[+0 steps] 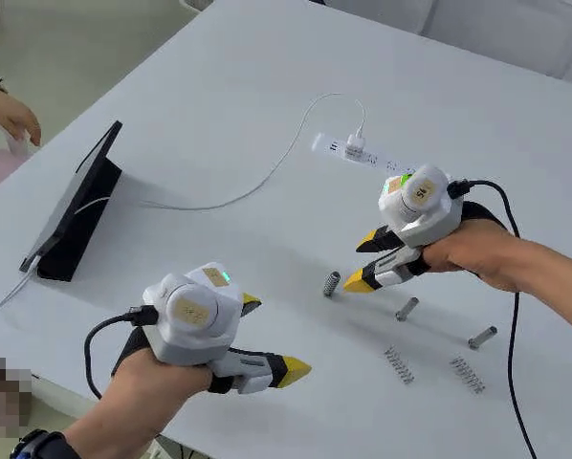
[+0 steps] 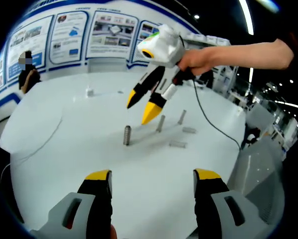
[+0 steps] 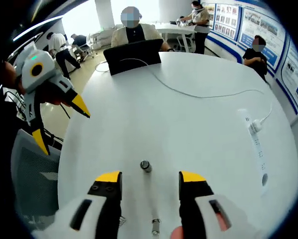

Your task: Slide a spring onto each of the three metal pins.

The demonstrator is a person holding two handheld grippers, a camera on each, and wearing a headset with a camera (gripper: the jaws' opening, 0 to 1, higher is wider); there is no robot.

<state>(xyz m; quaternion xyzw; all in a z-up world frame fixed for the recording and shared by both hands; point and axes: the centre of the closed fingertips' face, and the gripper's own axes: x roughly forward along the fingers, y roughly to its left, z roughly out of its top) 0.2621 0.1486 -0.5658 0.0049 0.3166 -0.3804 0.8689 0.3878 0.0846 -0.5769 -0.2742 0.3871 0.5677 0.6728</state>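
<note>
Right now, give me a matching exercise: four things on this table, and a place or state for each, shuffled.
1 tablet
2 power strip
3 loose springs
4 right gripper

a open, by the sprung pin
b black, propped up
c lying beside bare pins
d white, plug in it

Pairs: 1b, 2d, 3c, 4a

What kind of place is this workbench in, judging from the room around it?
Probably an open demonstration hall or lab, not a home. Printed display panels line the wall, people work at another table behind, and the large white table carries a power strip.
</note>
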